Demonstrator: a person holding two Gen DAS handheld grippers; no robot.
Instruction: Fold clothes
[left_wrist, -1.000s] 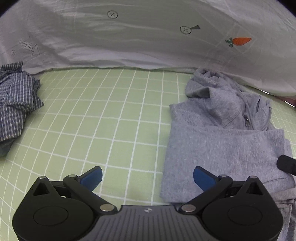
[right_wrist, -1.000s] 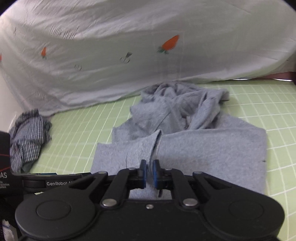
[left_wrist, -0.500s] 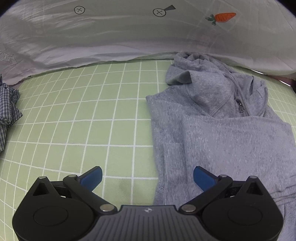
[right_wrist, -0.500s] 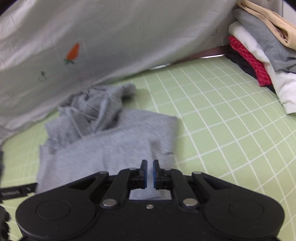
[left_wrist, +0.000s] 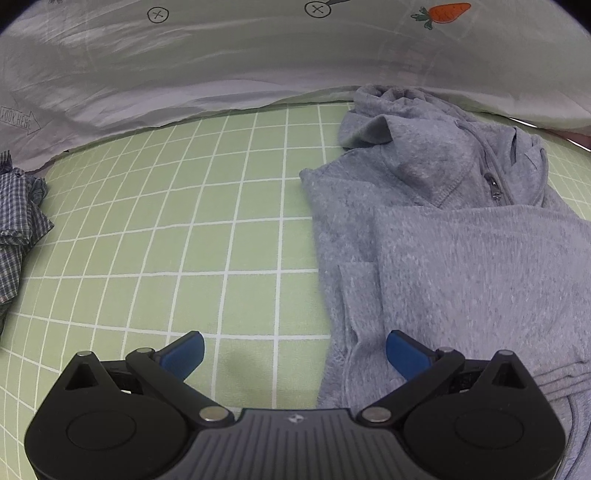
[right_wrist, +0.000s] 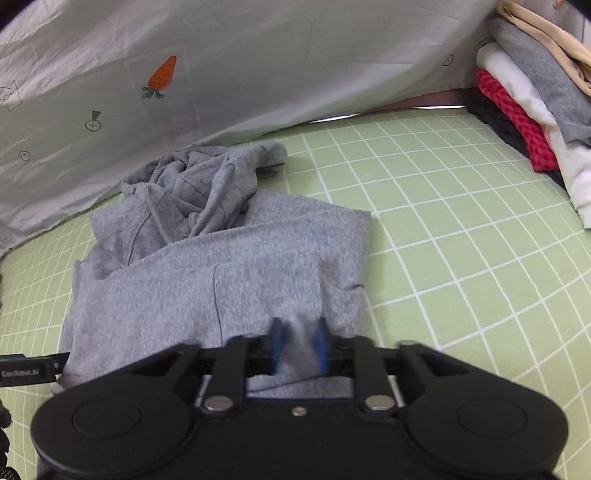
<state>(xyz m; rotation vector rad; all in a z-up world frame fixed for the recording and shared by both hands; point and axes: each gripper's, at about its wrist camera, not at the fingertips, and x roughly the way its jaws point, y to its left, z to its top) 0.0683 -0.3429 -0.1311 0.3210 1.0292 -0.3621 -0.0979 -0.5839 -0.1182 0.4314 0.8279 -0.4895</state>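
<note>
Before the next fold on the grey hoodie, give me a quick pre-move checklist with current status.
1. Left hand-held gripper open and free: ok, fingers wide apart, nothing between them.
2. Right hand-held gripper released: cannot tell, fingers part open with blurred grey hoodie fabric between them.
3. Sides folded in: ok, a flap lies across the body in the left wrist view.
4. Hood flat: not ok, hood bunched against the white sheet.
5. Landing space on the green grid mat: ok, bare squares left of the hoodie.
6. Neighbours apart: ok, plaid shirt and folded stack lie away from it.
</note>
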